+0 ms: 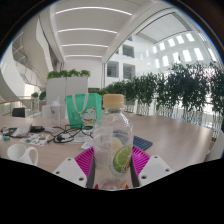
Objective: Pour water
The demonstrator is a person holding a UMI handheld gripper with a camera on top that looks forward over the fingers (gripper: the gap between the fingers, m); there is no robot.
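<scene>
Fingers of the gripper [110, 168] clamp a clear bottle [112, 140] upright between the pink pads [86, 160]; it holds water and a green lime slice, with a tan lid on top. Beyond, on the wooden table [175, 135], a white cup [24, 153] stands near the left edge, with a green bag [83, 110] farther back.

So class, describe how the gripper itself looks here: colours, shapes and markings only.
The gripper has two chunky white fingers, each with a magenta pad on its inner face. The pads show a fine grid texture. No cables, labels or sleeve are visible.
</scene>
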